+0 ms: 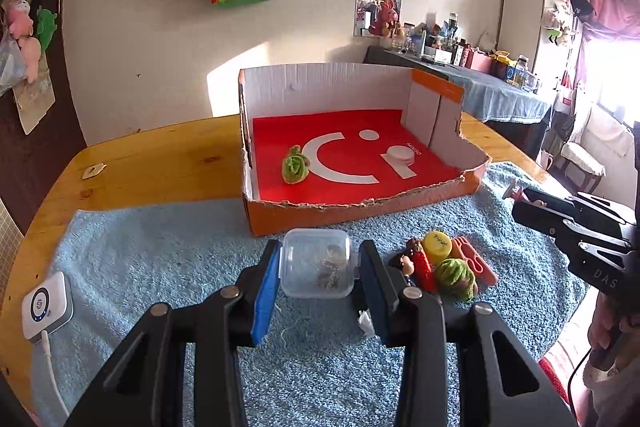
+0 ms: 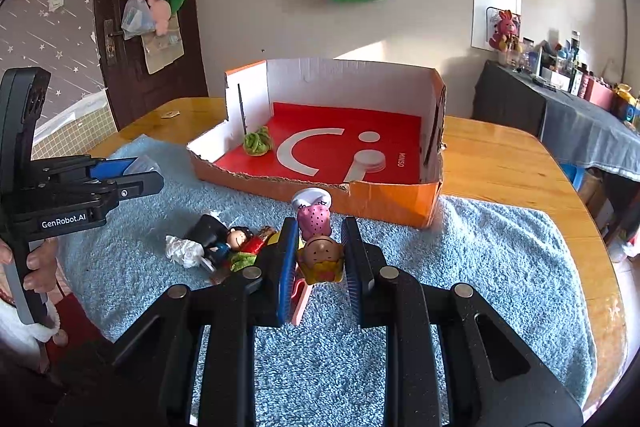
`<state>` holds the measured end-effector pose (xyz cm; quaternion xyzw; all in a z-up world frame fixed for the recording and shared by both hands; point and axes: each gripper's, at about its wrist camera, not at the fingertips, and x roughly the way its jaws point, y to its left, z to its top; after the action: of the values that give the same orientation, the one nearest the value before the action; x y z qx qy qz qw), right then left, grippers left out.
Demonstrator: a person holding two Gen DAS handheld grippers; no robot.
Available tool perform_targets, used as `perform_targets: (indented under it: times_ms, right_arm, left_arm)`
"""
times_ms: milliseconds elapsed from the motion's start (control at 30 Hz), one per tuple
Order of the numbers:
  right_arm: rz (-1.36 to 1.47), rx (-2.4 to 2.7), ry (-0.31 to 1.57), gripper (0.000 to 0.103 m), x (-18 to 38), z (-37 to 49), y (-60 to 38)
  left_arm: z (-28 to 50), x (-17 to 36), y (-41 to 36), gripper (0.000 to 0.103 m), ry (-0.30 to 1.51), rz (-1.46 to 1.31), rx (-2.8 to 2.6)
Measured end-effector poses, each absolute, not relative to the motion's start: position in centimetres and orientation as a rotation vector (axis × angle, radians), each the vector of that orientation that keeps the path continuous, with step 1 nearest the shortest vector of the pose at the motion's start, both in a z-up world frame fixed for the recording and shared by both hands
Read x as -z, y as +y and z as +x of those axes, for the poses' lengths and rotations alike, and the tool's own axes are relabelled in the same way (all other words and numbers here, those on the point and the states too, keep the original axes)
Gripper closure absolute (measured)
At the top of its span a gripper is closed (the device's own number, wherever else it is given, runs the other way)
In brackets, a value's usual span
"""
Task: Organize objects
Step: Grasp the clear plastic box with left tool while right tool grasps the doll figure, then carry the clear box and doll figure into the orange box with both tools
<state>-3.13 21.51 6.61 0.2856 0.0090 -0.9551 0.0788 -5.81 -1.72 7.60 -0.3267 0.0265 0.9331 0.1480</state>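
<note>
A wooden table is carrying a blue towel spread across its near part. An orange cardboard box is sitting partly on that towel. A small tag is lying on the bare wood

You've got an orange box w/ red-white liner, blue towel, green yarn ball, clear case.

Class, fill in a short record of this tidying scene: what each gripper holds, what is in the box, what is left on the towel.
left gripper: shut on clear plastic box
right gripper: shut on toy figurine
cardboard box: green knitted toy, white round lid
blue towel: pile of small toys
</note>
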Motion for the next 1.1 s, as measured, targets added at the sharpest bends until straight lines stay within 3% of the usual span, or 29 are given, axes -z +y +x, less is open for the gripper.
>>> perform_targets:
  times_ms: [600,1100]
  right_arm:
    - [0.845,2.873,0.048,0.082,-8.0,-5.9,22.5]
    - [1.082,2.74,0.111,0.082,-7.3,-14.7,23.8]
  left_arm:
    - [-8.6,-9.0,-1.5,0.062,0.084,-0.907,-2.681]
    - [-15.0,-7.8,0.6,0.062,0.232,-1.032,-2.592]
